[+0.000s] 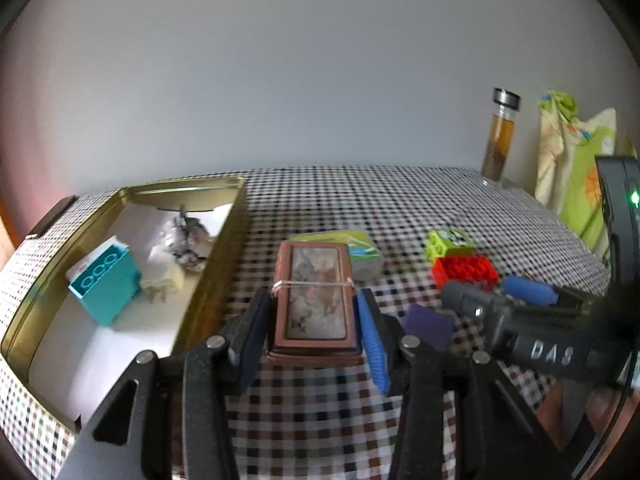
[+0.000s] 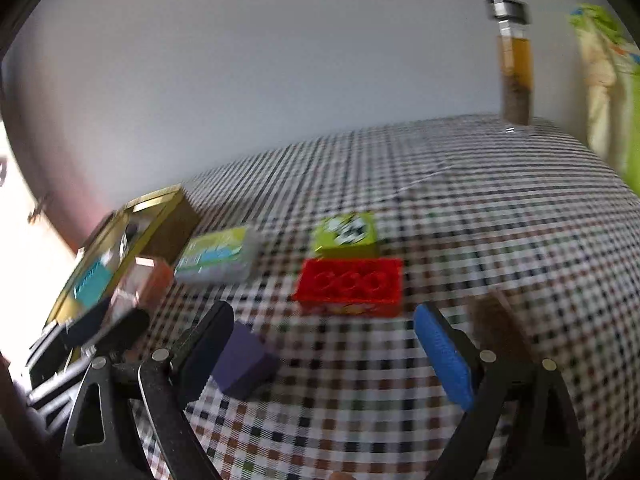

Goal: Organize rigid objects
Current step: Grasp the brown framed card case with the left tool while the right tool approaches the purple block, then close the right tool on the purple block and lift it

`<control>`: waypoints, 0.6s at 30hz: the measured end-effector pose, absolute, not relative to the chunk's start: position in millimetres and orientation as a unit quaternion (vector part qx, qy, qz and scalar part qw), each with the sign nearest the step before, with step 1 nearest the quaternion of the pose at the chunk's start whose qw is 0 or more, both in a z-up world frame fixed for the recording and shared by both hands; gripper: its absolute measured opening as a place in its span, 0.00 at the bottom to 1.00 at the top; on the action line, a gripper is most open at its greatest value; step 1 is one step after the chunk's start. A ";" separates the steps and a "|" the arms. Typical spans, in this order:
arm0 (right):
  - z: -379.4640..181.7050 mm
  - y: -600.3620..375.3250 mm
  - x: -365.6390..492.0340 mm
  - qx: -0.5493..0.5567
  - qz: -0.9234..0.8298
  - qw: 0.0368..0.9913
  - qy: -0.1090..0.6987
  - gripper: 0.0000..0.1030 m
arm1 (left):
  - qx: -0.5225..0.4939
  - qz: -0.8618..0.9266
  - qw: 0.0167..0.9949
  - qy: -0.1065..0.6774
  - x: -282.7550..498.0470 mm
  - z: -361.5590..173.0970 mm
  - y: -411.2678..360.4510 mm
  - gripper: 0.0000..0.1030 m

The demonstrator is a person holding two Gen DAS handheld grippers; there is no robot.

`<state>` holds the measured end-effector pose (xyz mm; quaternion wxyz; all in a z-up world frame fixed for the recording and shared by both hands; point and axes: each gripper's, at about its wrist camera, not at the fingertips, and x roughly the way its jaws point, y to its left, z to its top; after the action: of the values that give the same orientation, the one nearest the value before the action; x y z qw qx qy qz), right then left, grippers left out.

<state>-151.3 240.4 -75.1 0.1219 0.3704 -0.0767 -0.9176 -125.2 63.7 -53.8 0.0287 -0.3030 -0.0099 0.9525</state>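
My left gripper (image 1: 313, 297) is shut on a brown picture-fronted box (image 1: 314, 300) bound with a rubber band; its pads press on the box's two long sides. To its left an open gold tin (image 1: 224, 240) holds a teal brick (image 1: 106, 284) and crumpled paper. My right gripper (image 2: 324, 314) stands open just short of a red brick (image 2: 352, 284), with nothing between its fingers. A lime brick (image 2: 346, 232) lies just behind the red one. A purple block (image 2: 244, 360) lies by the right gripper's left finger. The right wrist view is blurred.
A green and white card box (image 1: 362, 252) lies behind the brown box. A tall bottle of amber liquid (image 1: 500, 136) and a patterned cloth bag (image 1: 572, 160) stand at the back right. A blurred brown thing (image 2: 496, 328) lies beside my right finger. A checked cloth (image 1: 360, 200) covers the table.
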 end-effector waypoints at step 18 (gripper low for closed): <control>-88.7 194.3 -156.3 0.405 -0.895 0.186 0.026 0.81 | -0.321 0.946 0.011 -0.048 -131.3 -61.7 47.1 0.42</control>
<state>-156.3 194.3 -88.7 0.1861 0.4053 0.0258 -0.8946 -131.3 47.1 -61.7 0.0113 -0.3211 -0.0484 0.9457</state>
